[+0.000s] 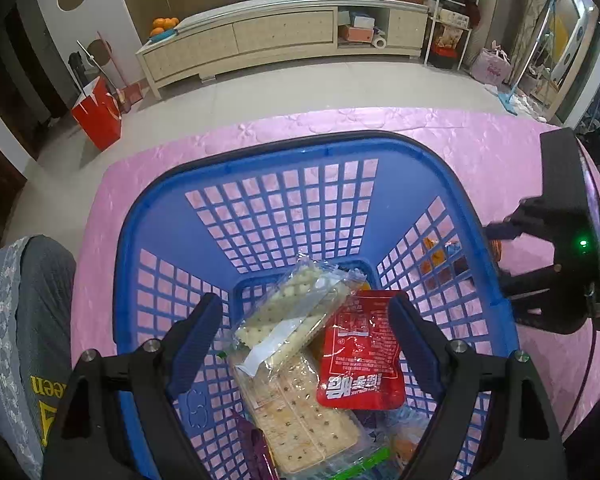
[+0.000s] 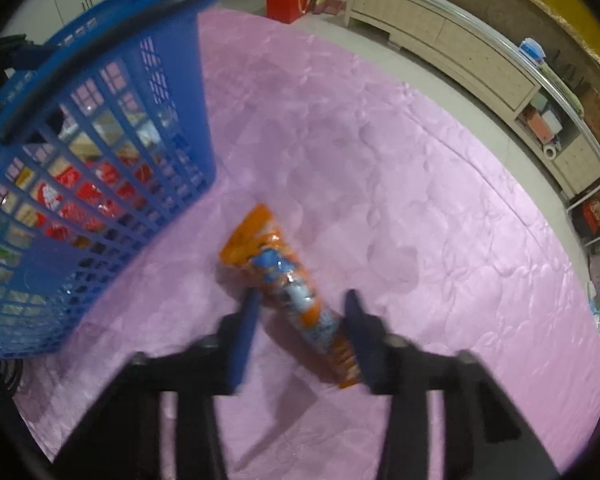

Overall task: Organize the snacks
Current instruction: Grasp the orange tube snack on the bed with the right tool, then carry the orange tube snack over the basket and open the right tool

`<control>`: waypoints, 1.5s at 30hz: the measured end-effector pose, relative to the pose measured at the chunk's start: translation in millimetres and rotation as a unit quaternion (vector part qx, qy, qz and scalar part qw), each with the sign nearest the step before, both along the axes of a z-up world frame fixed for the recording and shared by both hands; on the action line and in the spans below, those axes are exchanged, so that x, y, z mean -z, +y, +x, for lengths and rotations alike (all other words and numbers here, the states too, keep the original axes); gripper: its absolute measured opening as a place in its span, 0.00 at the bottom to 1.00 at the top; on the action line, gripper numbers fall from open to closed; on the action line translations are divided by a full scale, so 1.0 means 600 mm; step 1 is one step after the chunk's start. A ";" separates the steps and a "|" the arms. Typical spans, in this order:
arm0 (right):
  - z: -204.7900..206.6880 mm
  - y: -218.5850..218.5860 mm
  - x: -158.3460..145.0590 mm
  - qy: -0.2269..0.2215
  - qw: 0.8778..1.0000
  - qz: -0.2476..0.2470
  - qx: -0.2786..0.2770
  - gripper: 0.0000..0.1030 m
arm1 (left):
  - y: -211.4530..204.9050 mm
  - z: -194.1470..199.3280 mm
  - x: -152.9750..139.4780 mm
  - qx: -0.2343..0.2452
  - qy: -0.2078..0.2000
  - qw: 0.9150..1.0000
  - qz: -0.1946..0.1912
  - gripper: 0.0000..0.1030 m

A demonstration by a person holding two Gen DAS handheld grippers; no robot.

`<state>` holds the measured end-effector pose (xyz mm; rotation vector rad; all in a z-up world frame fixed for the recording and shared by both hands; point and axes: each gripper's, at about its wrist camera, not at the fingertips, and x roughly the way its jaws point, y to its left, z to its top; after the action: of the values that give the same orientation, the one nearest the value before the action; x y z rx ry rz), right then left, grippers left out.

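Note:
A blue mesh basket stands on the pink cloth and holds several snack packets, among them a clear cracker pack and a red sachet. My left gripper hangs open over them, touching nothing. Outside the basket's right wall an orange and blue snack packet lies on the cloth. My right gripper points down at it, its blue pads against both sides of the packet. That view is blurred. The left wrist view shows the right gripper low beside the basket.
The pink quilted cloth covers the table. A cushioned grey seat stands at the table's left edge. On the floor beyond are a red paper bag and a long low cabinet.

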<state>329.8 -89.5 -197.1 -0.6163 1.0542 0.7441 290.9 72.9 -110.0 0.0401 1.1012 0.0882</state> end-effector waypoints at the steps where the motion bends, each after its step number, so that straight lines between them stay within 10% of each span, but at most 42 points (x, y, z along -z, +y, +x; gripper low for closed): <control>1: -0.002 -0.001 -0.001 0.000 1.000 0.005 0.000 0.27 | -0.002 0.000 0.000 0.001 0.000 1.000 0.004 0.81; 25: -0.215 -0.030 -0.268 -0.103 0.989 0.104 -0.006 0.16 | -0.043 -0.174 -0.148 0.011 -0.121 0.993 -0.005 0.81; 45: -0.322 0.003 -0.339 -0.119 0.979 0.165 -0.014 0.16 | -0.026 -0.294 -0.209 -0.004 -0.179 0.984 0.004 0.81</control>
<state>136.6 -87.7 6.6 -0.4222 0.6843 0.8267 114.3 57.1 15.6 0.0253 0.7406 0.1027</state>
